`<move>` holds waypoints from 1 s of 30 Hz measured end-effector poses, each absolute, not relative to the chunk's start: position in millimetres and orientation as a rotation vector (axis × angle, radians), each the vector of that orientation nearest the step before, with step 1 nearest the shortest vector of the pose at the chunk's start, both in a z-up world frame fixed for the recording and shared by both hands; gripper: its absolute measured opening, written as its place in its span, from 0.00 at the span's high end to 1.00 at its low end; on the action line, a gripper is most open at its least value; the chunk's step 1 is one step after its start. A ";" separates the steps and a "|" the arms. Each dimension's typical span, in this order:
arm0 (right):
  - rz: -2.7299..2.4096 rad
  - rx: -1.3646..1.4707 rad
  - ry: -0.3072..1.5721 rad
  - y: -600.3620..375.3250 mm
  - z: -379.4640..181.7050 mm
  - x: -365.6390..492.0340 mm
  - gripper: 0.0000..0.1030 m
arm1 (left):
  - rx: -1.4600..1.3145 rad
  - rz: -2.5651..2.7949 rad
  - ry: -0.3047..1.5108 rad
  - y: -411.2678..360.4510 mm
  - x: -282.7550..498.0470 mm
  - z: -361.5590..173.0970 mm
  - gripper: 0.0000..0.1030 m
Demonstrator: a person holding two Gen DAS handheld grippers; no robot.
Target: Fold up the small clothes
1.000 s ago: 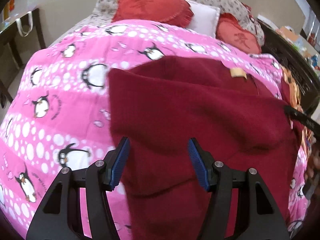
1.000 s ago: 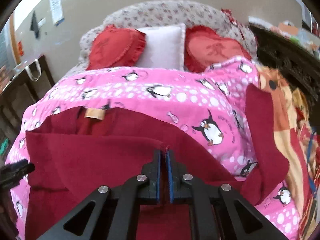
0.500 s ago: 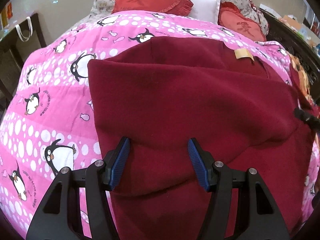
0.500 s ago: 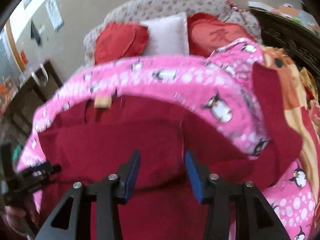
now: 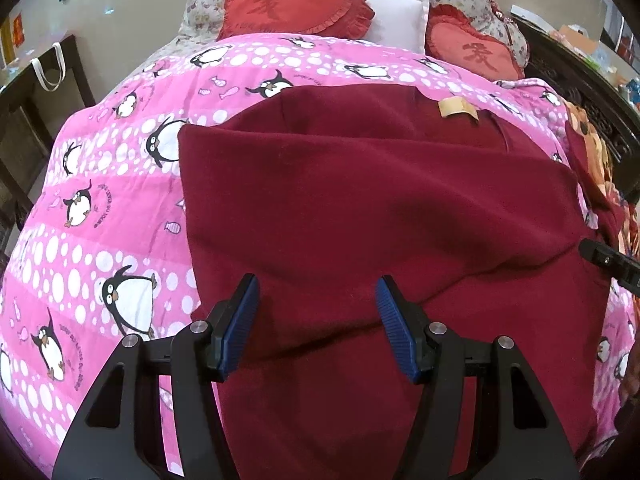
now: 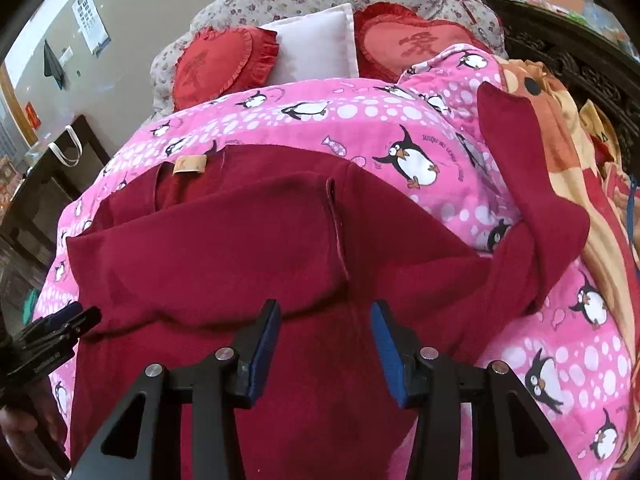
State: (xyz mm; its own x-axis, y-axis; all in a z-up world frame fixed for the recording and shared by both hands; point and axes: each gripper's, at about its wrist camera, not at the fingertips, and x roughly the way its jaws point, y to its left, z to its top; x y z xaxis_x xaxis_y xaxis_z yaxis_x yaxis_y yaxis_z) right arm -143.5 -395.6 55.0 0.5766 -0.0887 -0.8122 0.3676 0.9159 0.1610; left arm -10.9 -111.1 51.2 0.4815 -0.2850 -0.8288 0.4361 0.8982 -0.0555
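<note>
Two grippers are seen over a dark red fleece garment [image 5: 380,208] spread on a pink penguin-print quilt [image 5: 100,200] on a bed.

Left gripper [image 5: 316,312]: jaws held wide, blue pads clear of the cloth, nothing clamped. In the left wrist view the garment fills the frame from 12 to 6 o'clock; a folded-over flap is laid across it, with the flap's lower edge running from just above the pads out toward 3 o'clock. A tan label [image 5: 458,109] is seen at the neckline at 1 o'clock. The tip of the other gripper is caught at the 3 o'clock edge.

Right gripper [image 6: 324,340]: jaws parted to a medium gap, nothing pinched; red fabric is seen beyond the gap, but contact with the pads cannot be confirmed. In the right wrist view the flap's seamed edge [image 6: 336,224] is seen just above the gap, toward 12 o'clock. A sleeve [image 6: 532,200] is left spread toward 2 o'clock, partly lying on an orange patterned blanket [image 6: 568,128]. The label [image 6: 190,165] is located at 10 o'clock. The left gripper's tip [image 6: 60,322] and part of a hand [image 6: 28,436] are visible at 8 o'clock.

Two red heart cushions [image 5: 296,4] and a white pillow [image 5: 396,16] are placed at the head of the bed, 12 o'clock. A dark wooden table [image 6: 44,184] stands at 9 o'clock.
</note>
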 end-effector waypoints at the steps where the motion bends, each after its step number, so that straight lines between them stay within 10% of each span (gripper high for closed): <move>1: -0.279 0.329 0.933 -395.9 51.5 -143.6 0.55 | 0.173 -0.441 0.976 -110.8 -12.3 51.4 0.41; 30: -0.391 0.506 0.791 -471.6 88.5 -219.2 0.50 | 0.180 -0.502 1.049 -145.3 -36.1 32.1 0.41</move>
